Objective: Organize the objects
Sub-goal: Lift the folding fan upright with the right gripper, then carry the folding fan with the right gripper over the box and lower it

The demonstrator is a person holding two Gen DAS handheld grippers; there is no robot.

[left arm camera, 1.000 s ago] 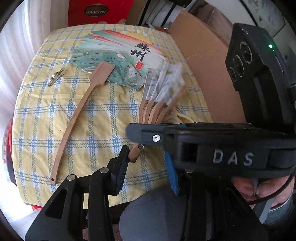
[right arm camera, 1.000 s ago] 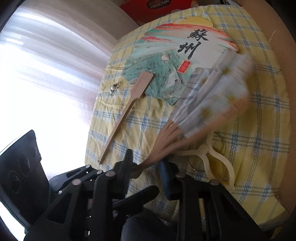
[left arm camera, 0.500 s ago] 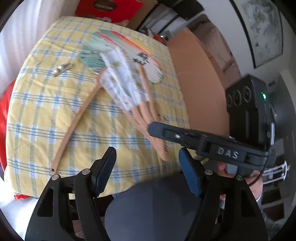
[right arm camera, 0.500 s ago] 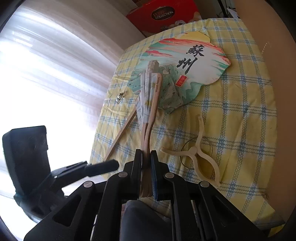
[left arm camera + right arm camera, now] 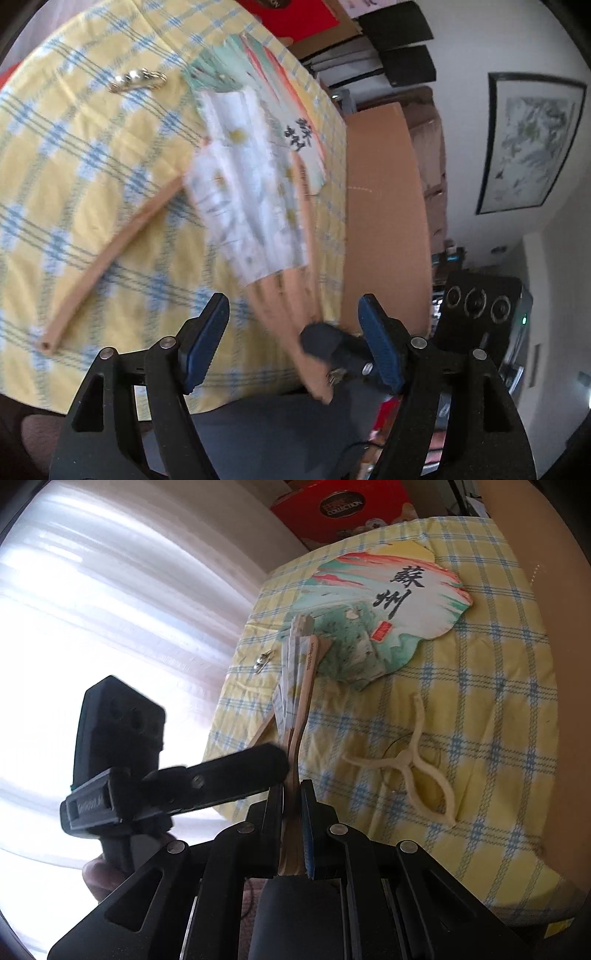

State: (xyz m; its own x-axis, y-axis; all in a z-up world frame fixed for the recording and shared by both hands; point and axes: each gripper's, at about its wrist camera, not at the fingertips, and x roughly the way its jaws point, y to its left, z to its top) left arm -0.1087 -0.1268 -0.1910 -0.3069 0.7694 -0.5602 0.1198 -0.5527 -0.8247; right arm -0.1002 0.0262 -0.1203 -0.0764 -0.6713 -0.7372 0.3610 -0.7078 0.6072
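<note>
Your right gripper [image 5: 291,812], low in the right wrist frame's centre, is clamped on the folding fan [image 5: 295,686] at its wooden ribs, the leaves nearly gathered. Your left gripper [image 5: 291,343] has its jaws well apart and holds nothing, the fan's ribs just ahead of them. Still loose on the checked tablecloth [image 5: 480,686]: the painted fan [image 5: 388,602] upper centre, the cream stand [image 5: 410,760] right, the wooden stick [image 5: 110,254] and the metal clasp [image 5: 138,79]. By my reading, little is tidied yet.

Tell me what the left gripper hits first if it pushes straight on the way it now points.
Probably the floral white folding fan with wooden ribs, held in the right gripper; it lies ahead of the open left gripper. Depth is unclear; the yellow-checked tablecloth lies beyond.
</note>
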